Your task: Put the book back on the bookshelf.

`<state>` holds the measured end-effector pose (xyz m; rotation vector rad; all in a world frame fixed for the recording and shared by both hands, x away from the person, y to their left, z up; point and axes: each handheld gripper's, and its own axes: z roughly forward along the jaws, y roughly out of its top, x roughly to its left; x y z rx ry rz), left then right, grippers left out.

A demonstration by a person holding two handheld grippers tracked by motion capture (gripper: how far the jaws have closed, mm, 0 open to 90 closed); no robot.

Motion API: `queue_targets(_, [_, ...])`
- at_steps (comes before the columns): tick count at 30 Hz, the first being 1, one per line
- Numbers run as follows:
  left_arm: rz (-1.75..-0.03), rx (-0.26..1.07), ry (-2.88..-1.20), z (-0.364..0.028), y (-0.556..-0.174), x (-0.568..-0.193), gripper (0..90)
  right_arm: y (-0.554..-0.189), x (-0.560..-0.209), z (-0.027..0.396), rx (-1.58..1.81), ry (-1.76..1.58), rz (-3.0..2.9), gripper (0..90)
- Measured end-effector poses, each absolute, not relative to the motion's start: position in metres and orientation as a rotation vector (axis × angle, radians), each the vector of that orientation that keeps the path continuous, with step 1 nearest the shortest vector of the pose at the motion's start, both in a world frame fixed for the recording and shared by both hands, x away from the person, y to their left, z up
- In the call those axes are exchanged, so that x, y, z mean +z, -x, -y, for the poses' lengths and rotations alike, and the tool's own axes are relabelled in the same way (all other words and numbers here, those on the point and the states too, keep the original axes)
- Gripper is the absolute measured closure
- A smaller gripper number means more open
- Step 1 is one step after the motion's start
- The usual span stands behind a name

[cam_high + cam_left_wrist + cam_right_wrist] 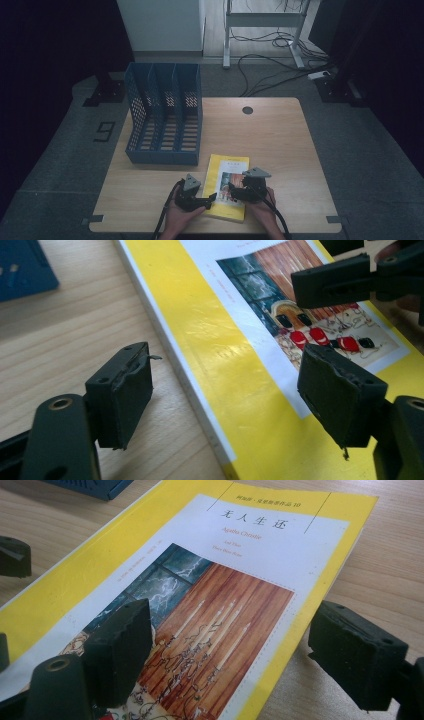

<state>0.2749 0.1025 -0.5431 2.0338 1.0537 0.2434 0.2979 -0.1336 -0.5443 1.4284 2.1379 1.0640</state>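
Item one, the yellow book [228, 187]: it is lying flat on the wooden table [280, 145], cover up, near my edge of the top, its long axis running away from me toward the far side with a slight lean. Item two, my left gripper [212, 197]: I am holding it at the book's left long edge with the jaws spread wide, and in the left gripper view [225, 395] one jaw is sitting over bare wood and the other over the yellow cover, so the edge [186, 375] is passing between them, untouched as far as I can tell. Item three, my right gripper [235, 189]: I am holding it over the cover picture, also wide apart and holding nothing; in the right gripper view [245, 655] one jaw is hanging above the printed picture and the other beyond the book's right edge, over the table. Both tools are about equally near, one per long side, so I am judging that any lift will turn on closing across an edge rather than the flat cover. Item four, the blue file organizer [165, 115]: it is standing just beyond the book's far left corner, three slots open toward me, nothing blocking them. Nothing else is lying between tools and book.
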Motion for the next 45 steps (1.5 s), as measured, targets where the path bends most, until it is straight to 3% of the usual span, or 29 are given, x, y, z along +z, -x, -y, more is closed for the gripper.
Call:
queue_targets(19, [-1.046, 0.206, -2.045, -0.095, -0.273, -0.548, 22.1, -0.297, -0.542, 0.136, 1.077, -1.462, -2.127, 24.1])
queue_targets(34, [-1.045, 0.197, -2.043, -0.096, -0.274, -0.549, 21.9, -0.288, -0.522, 0.144, 1.235, -1.436, -2.045, 38.9])
queue_targets(45, [-1.045, 0.191, -2.042, -0.096, -0.275, -0.549, 21.8, -0.283, -0.515, 0.140, 1.259, -1.349, -2.089, 44.5])
